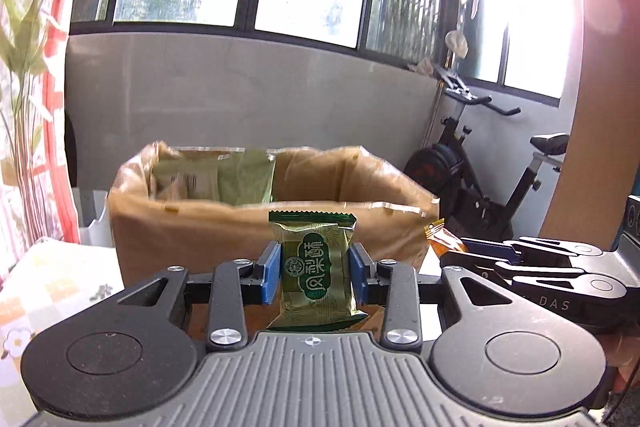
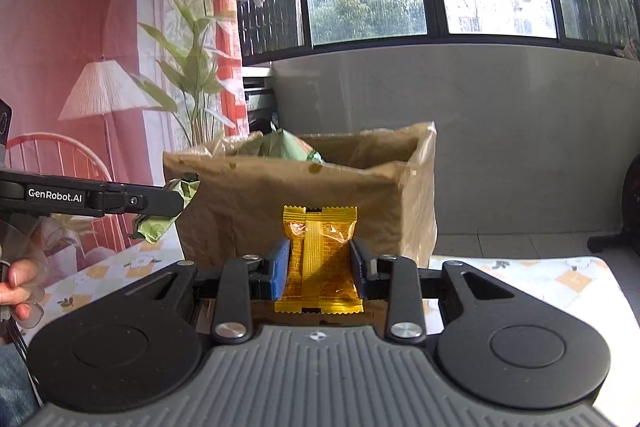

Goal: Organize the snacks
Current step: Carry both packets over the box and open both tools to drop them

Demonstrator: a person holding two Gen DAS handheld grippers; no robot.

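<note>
Box (image 1: 224, 227) interior: only blurred green packets (image 1: 240, 179) show above my view of the rim; lower contents hidden.

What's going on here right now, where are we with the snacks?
A person is holding a gripper in each hand in front of the brown box. The left gripper is clamped on a green snack packet, and the right gripper is clamped on a yellow snack packet. Both packets are held up short of the box, not yet dropped in. A few green packets already sit inside it.
</note>
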